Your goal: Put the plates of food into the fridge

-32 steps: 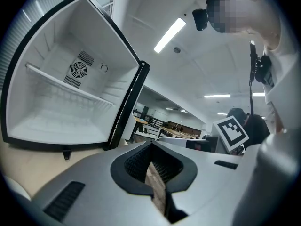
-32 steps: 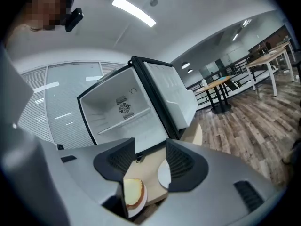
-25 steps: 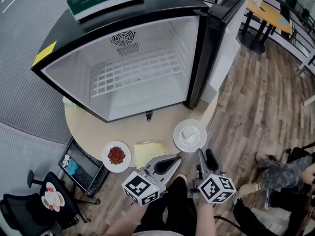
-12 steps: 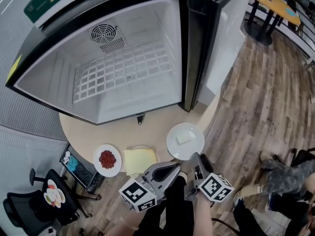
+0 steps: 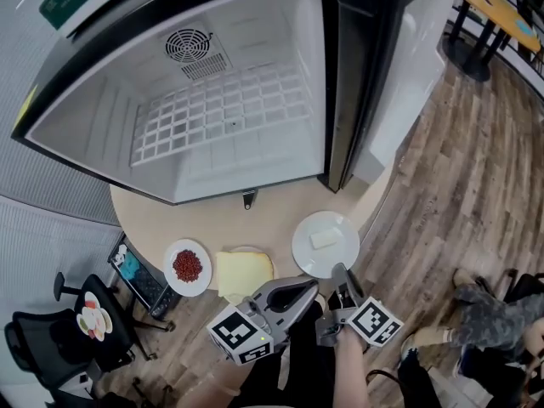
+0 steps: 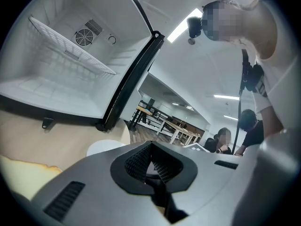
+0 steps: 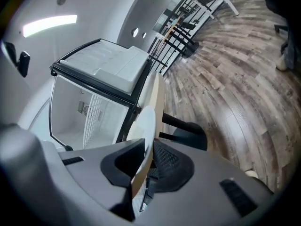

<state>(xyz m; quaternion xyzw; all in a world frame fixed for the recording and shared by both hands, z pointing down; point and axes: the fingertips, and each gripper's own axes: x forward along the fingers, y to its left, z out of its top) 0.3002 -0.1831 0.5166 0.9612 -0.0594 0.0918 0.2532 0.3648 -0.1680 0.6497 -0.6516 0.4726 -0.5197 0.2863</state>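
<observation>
Head view: an open fridge stands on a round table, with its door swung out to the right and a wire shelf inside.
Plates: three lie in a row on the table in front of the fridge, all outside it.
White plate: the rightmost, at the table's near edge, carrying a small pale piece of food.
Yellow slice: in the middle, just beside the white plate.
Red-food plate: the leftmost, with a heap of red bits in its centre.
Right gripper: turned on its side at the near rim of the white plate. Its jaws have just been closing.
Right gripper view: the white plate's rim runs edge-on between the jaws, and the right gripper is clamped on it.
Left gripper: held over the table's near edge, between the yellow slice and the white plate, touching neither.
Left gripper view: the left gripper's jaw tips meet with nothing between them. The fridge interior is up on the left.
</observation>
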